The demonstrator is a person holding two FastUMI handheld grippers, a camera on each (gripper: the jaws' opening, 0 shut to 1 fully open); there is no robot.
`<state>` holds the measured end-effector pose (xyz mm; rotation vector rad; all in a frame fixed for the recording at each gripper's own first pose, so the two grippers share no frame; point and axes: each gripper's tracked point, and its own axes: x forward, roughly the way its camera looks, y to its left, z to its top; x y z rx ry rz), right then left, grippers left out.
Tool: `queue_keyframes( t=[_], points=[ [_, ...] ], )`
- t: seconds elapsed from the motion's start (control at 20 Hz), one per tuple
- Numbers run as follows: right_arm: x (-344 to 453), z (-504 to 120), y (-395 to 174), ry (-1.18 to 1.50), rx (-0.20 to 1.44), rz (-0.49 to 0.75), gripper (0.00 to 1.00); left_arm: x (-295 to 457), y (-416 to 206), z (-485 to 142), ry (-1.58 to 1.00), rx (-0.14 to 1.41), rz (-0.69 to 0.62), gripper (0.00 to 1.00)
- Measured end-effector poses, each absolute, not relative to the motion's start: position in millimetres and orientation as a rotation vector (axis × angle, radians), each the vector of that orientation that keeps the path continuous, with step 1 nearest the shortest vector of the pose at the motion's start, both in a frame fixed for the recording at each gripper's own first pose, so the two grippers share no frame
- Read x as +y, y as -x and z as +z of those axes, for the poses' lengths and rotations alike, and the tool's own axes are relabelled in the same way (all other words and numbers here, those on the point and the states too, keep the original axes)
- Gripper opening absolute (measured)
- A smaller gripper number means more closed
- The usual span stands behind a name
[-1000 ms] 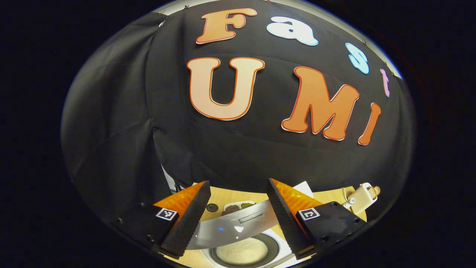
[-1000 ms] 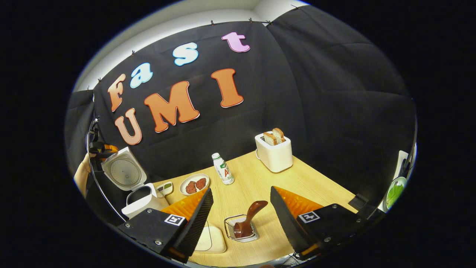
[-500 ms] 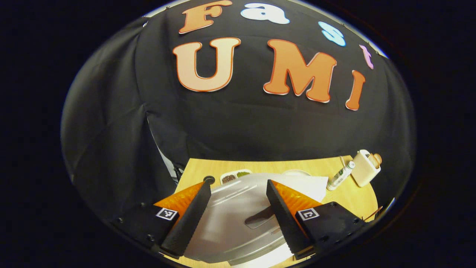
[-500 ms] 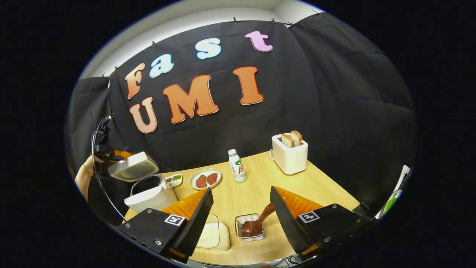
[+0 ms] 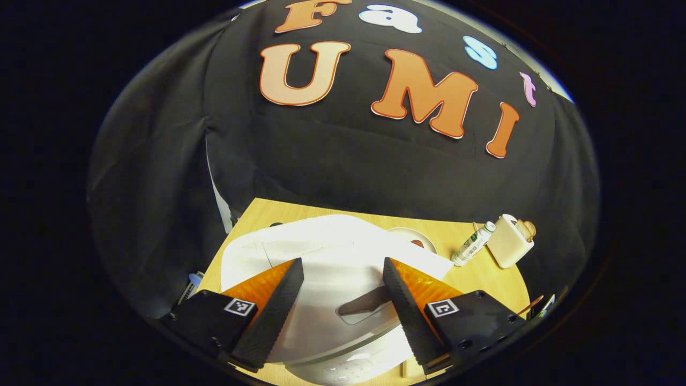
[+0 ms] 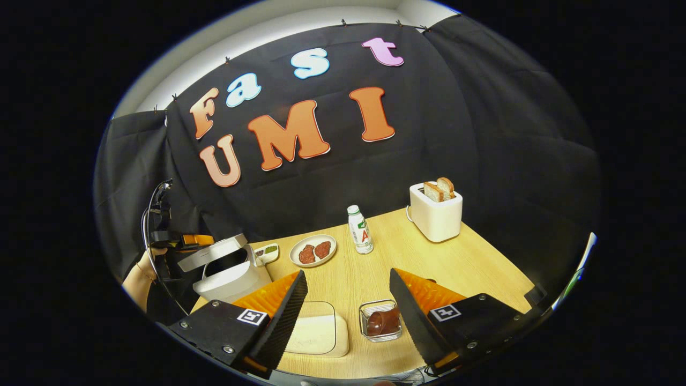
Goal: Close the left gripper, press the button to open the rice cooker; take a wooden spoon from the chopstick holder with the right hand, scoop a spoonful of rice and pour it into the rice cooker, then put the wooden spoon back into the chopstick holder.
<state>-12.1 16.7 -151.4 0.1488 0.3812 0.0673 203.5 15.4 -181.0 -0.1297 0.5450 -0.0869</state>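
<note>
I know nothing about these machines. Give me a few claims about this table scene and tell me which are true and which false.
1. The toaster holds bread slices. True.
2. The bottle lies on its side. False: it stands upright, between the plate and the toaster.
3. The right gripper holds the spoon. False: its fingers are apart and empty; the spoon sits in the holder.
4. The cooker lid is partly lowered over the pot. True.
5. The left gripper is open. True.

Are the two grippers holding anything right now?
No. The left gripper is open above the white rice cooker lid, and the right gripper is open above the dark brown wooden spoon.
</note>
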Motion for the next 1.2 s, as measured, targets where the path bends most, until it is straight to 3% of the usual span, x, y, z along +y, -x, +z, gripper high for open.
queue_keyframes(
  t=[0.65, 0.8, 1.2],
  points=[
    [17, -169, 19, -0.189, 0.431, 0.067, 0.95, 6, -176, -237, 0.034, 0.586, -0.076, 1.0],
    [16, -170, 17, -0.165, 0.419, 0.053, 0.95, 6, -178, -237, 0.019, 0.516, -0.07, 1.0],
    [18, -152, 6, -0.106, 0.373, 0.061, 0.95, -9, -169, -228, -0.006, 0.553, -0.105, 1.0]
  ],
)
